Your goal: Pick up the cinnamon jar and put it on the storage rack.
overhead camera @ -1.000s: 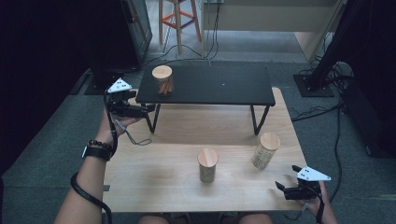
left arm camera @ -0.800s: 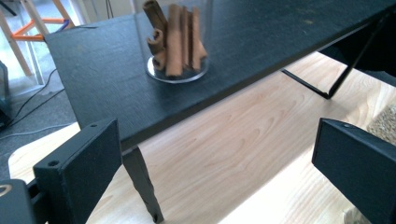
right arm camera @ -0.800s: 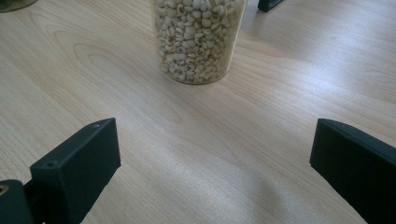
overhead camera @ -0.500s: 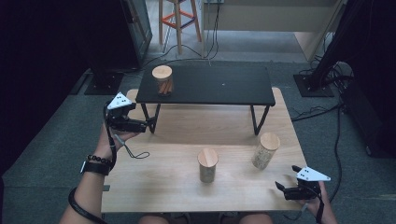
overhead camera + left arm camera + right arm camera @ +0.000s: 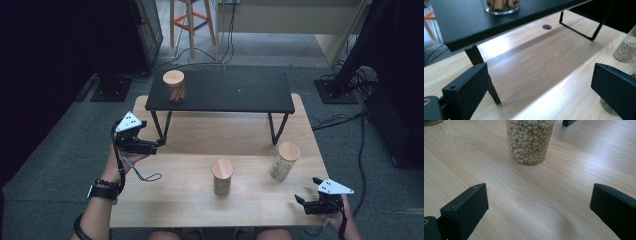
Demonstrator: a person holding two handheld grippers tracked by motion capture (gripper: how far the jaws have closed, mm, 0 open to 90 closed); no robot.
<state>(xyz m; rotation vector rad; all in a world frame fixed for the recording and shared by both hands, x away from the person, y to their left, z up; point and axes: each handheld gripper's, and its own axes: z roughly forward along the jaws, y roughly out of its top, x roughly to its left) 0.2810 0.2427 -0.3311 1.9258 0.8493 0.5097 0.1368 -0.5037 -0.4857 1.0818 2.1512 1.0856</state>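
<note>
Wood-lidded jars waited on the table as the right gripper (image 5: 306, 202) rested at the near right corner, jaws spread and empty, facing the jar of pale beans (image 5: 531, 140). Beyond it stood the middle jar (image 5: 222, 177). At the far left, the left gripper (image 5: 156, 145), jaws likewise released, had drawn back from the black shelf (image 5: 235, 92) since a second earlier, leaving the jar of brown sticks (image 5: 174, 86) standing there, apparently delivered.
</note>
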